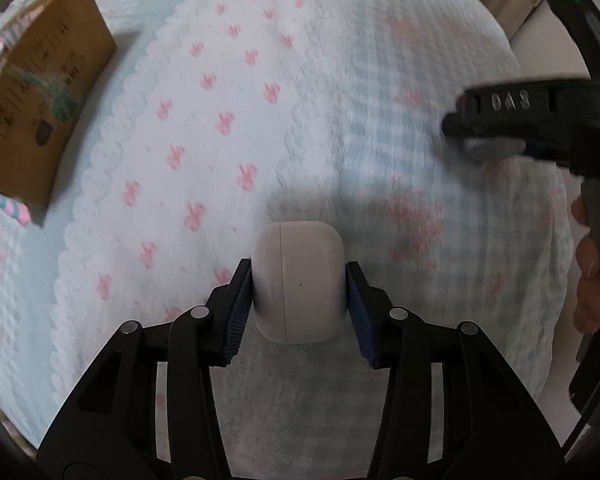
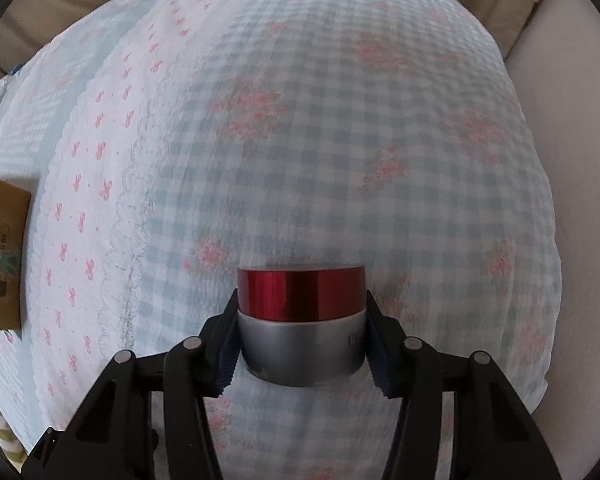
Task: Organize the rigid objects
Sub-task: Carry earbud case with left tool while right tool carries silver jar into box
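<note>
Where the bedspread (image 2: pixel 340 152) spreads, beige cushions (image 2: pixel 572 120) beyond, cardboard box (image 1: pixel 40 92) leftward.

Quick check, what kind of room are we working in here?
Most likely a bedroom: the work surface is a bed with a quilted gingham and floral bedspread, beige upholstery behind it, and a cardboard box sitting on the covers.
</note>
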